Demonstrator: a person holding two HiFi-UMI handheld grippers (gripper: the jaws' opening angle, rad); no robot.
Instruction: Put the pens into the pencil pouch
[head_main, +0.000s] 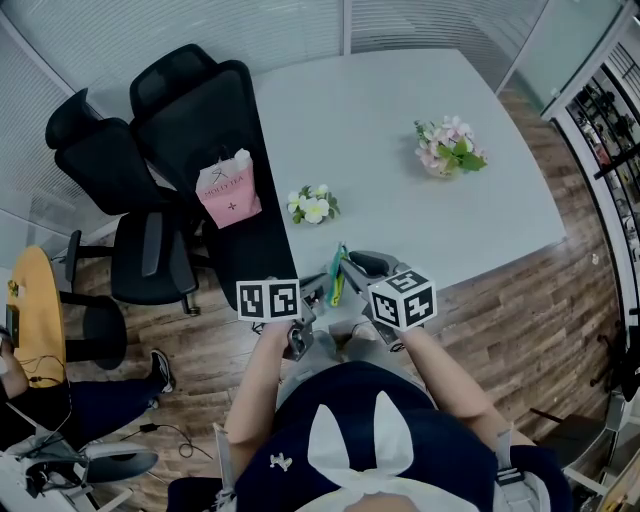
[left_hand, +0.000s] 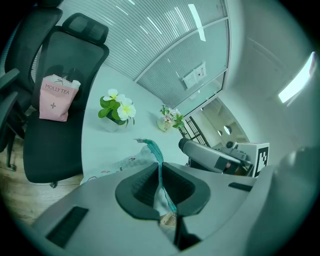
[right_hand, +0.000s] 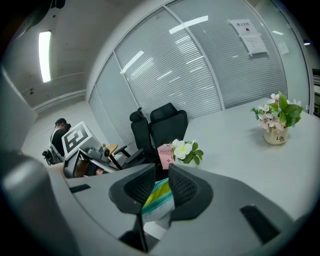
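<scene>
We see the pencil pouch held up between the two tongs at the near edge of the table, close to its near left corner and beside the black chair. The person's arms reach in from below.

In the left gripper view, the left gripper has its jaws pressed almost together on the pouch's teal zipper strip. The strip runs up out of the narrow slit between the pads. The pale printed cloth of the pouch hangs off to the left of the jaws, towards the table.

In the right gripper view, the right gripper has its jaws a little apart. The pouch's teal edge and a yellow-green strip fill the gap and lie against both pads, so we read it as pinching the pouch. We cannot tell whether the yellow-green strip is lining or a pen.

In the head view the two tongs sit near each other, the pouch between them.
</scene>
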